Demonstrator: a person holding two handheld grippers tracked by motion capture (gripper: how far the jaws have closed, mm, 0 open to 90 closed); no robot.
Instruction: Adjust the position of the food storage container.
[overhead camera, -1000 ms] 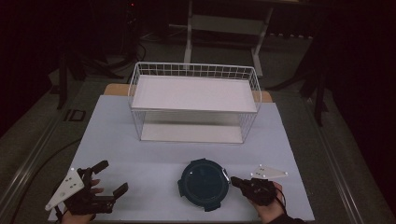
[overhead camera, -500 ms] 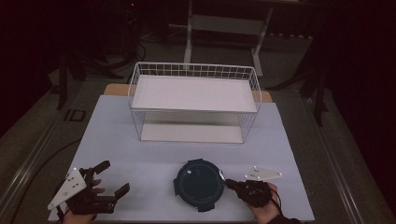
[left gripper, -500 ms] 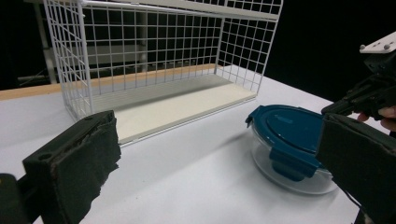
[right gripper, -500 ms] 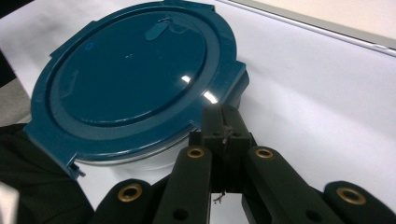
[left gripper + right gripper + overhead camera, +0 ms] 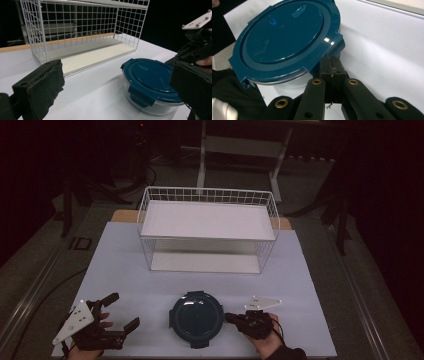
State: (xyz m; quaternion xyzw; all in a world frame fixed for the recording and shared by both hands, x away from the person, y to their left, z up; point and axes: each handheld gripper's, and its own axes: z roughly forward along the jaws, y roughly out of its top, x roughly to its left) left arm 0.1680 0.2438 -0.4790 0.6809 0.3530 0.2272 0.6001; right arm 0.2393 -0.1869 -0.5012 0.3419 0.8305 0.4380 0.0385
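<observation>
- Right gripper (image 5: 231, 318): jaws pressed together, tips at the rim of the blue-lidded container (image 5: 197, 318).
- Left gripper (image 5: 117, 311) spread wide, container off to its right, untouched.
- Beyond both, wire basket (image 5: 207, 231).

One round container with a blue lid (image 5: 197, 318) at lower centre, one white wire basket (image 5: 207, 231) above it, two handheld grippers at bottom corners.

The left gripper (image 5: 111, 318) rests near the tabletop's front-left corner, its fingers (image 5: 40, 90) spread wide apart. The right gripper (image 5: 231, 318) lies low at the front edge, right of centre, fingers (image 5: 332, 70) pressed together, pointing left.
</observation>
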